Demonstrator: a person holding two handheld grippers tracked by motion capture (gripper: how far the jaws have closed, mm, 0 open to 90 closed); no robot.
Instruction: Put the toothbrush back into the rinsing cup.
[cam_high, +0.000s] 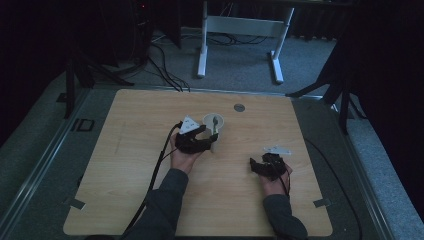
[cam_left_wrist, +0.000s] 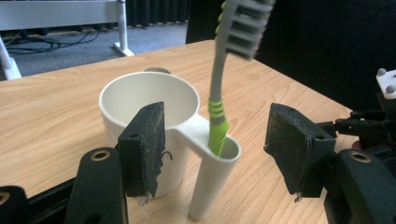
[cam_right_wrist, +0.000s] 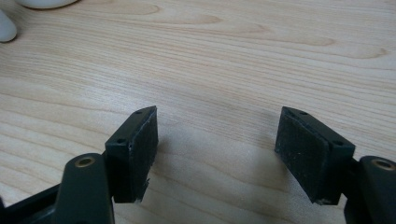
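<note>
Toothbrush (cam_left_wrist: 218, 116) stands in the cup's (cam_left_wrist: 140, 100) side holder; left gripper (cam_left_wrist: 219, 140) gapes wide around it, nothing clamped. Right gripper (cam_right_wrist: 217, 154) idle on the counter (cam_high: 140, 150), jaws apart. Next: likely back the left off straight.

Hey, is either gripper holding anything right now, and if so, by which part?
Nothing is held. The left gripper stands open around the toothbrush in the white cup's side tube, pads clear. The right gripper is open over bare table.

Both forearms reach forward from the near edge. The left hand-held gripper (cam_high: 210, 137) sits further forward, its jaws spread wide with nothing pressed between the pads. The right hand-held gripper (cam_high: 256, 165) is angled left, jaws also apart.
</note>
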